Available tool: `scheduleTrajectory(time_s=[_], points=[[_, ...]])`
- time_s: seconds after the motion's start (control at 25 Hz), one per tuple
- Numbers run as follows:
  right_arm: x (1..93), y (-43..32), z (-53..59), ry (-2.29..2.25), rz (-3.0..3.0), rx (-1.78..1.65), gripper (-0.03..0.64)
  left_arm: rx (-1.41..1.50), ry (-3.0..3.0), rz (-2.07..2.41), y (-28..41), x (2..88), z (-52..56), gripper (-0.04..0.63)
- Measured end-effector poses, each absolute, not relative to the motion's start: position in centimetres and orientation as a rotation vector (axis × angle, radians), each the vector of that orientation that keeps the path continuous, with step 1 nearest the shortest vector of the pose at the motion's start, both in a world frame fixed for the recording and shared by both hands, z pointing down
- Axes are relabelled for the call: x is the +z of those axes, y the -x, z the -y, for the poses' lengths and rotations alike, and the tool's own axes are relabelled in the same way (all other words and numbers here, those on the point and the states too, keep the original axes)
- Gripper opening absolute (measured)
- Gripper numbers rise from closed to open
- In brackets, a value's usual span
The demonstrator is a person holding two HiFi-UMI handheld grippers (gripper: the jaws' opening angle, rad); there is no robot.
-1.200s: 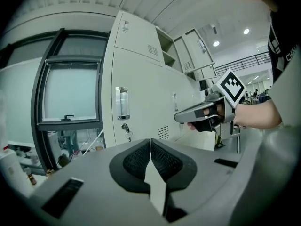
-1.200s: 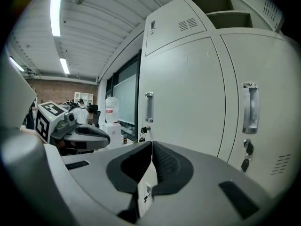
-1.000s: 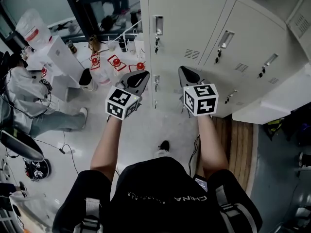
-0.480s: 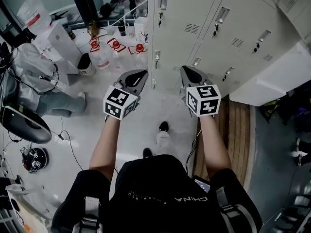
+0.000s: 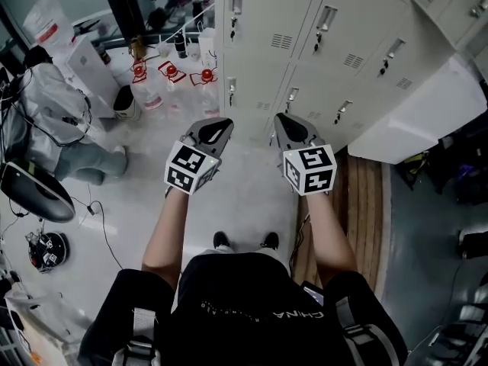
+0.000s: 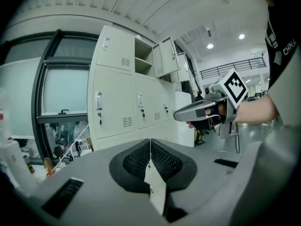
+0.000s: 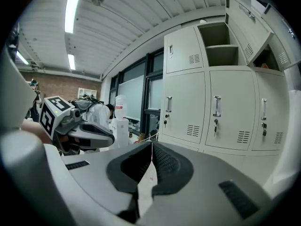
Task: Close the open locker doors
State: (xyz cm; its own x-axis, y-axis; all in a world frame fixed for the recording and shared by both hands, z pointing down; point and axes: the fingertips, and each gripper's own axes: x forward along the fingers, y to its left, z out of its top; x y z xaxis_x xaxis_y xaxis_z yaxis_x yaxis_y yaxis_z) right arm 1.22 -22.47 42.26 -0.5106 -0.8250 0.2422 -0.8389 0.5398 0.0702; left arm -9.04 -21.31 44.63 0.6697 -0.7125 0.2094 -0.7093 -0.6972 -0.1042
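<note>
Locker doors (image 7: pixel 248 22) in the top row hang open. One is swung up and out beside a bare shelf compartment (image 7: pixel 221 44), and the left gripper view shows a second pair ajar further along. The doors below them (image 5: pixel 267 29) sit flush with their keys in the locks.

Over the last second the person has walked along the bank. The lockers have slid up and left in the head view, more floor shows in front of them, and both shoes now stand together under the body, where a second ago only one showed. The left gripper (image 5: pixel 219 125) and right gripper (image 5: pixel 282 120) have travelled with the body, side by side and nearly level. Each has its jaws pressed together on nothing, and neither touches a door.

This looks like repositioning rather than closing, and with the top doors open the job is not finished. A pale panel (image 5: pixel 415 124) juts out at the right of the bank, but it cannot be made out whether that is another open door.

The floor (image 5: pixel 244 197) is pale and speckled, with a wooden strip (image 5: pixel 370 204) at the foot of the lockers and cables (image 5: pixel 99 227) trailing on the left. Water bottles (image 5: pixel 171 73) with red caps stand by a dark-framed window (image 6: pixel 66 88). Another person (image 5: pixel 57 105) sits nearby, and strip lights (image 7: pixel 74 4) run along the ribbed ceiling.
</note>
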Motion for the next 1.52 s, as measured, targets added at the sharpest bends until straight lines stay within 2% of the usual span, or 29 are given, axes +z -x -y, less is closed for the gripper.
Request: scheduleTrajectory(time_s=[0.48, 1.52], points=[[41.7, -9.8, 22.8, -1.386, 2.469, -0.032, 0.032, -0.301, 2.772, -1.353, 1.1, 43.7, 21.7, 0.021], [41.4, -9.2, 23.9, -1.435, 2.48, 0.032, 0.032, -0.26, 2.854, -1.241, 0.1, 42.8, 23.0, 0.021]])
